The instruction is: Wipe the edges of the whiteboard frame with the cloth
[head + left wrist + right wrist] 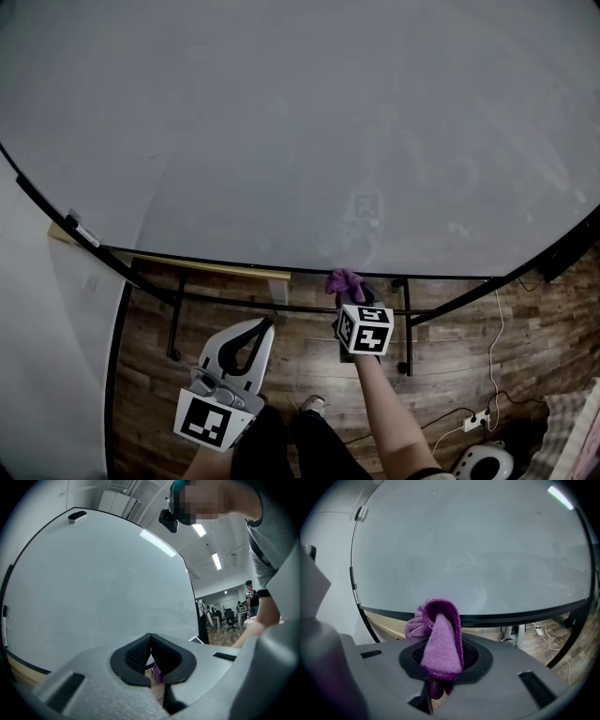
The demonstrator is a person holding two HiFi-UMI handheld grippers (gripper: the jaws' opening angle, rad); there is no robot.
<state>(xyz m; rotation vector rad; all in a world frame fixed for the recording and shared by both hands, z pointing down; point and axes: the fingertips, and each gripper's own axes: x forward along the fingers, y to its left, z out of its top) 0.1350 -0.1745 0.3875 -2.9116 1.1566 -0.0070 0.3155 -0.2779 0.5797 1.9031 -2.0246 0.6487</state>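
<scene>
**Head view.**
- Whiteboard (309, 122): fills the far field. Its black frame (216, 261) runs along the lower edge, with wooden floor (450, 366) below.
- Right gripper (352, 298): raised to the lower frame edge near its middle.
- Cloth (345, 282): purple, bunched at the tip of the right gripper, and appears to meet the frame. Contact cannot be confirmed.
- Left gripper (265, 325): low and to the left, well apart from the frame.
- Cable (497, 347): lies on the floor at right.

**Left gripper view.**
- The jaws are together at the tips with nothing between them.
- The speck of purple in the gap below the tips is the cloth beyond, not something held.

**Right gripper view.**
- The jaws are clamped on a fold of the cloth, and a loose loop stands above the pads.
- The frame's lower bar crosses just behind it.

**Hazards, judged.**
- The cloth is held by one fold only, so dragging it along the bar may pull it free of the jaws.
- The loop is small, so hard pressure may bring the jaw tips onto the frame or board and scuff it.
- Drifting upward would wipe the board face instead of the edge.
- The board stands on legs with nothing bracing it, so a firm push may shift it.
- The cable could catch a foot when stepping right.
</scene>
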